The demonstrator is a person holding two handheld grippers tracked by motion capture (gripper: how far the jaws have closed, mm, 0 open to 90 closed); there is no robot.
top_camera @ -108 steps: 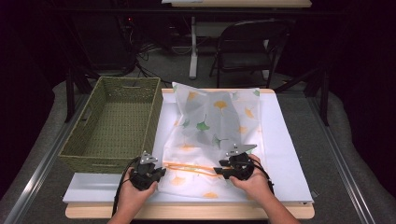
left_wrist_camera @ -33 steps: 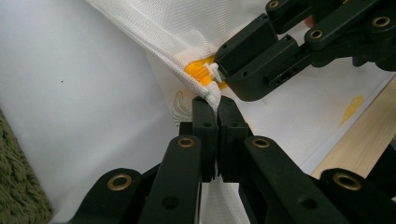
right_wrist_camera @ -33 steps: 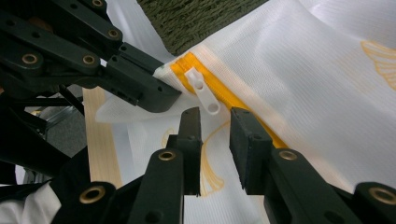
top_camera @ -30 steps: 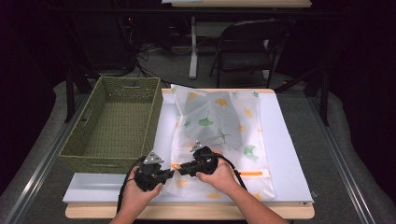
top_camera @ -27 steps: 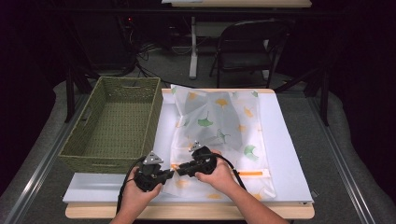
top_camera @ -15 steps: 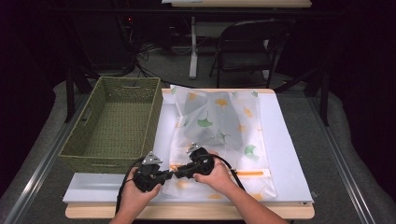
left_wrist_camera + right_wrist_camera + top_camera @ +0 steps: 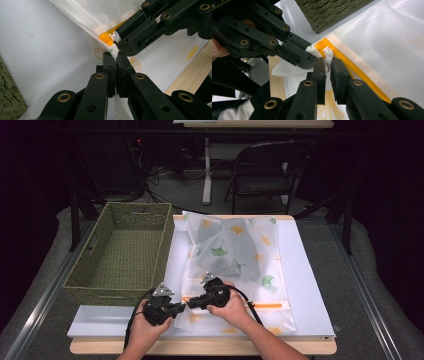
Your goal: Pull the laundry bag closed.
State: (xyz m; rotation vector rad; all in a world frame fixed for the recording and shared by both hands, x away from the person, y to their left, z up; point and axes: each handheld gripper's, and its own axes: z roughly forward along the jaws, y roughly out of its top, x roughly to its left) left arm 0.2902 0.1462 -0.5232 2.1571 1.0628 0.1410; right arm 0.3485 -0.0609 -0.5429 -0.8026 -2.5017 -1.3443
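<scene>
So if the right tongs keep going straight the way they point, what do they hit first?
The white zipper pull, sitting right at the tips of the right tongs at the end of the orange zipper. Just past it are the left tongs, shut on the mesh bag corner.

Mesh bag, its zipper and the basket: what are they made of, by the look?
Mesh bag: likely thin synthetic netting, matte and translucent; fine weave shows, with printed leaves. Zipper: orange tape, with a white pull that looks like glossy plastic. Basket: olive woven fibre, perhaps seagrass or paper cord, with a coarse braided texture.
</scene>
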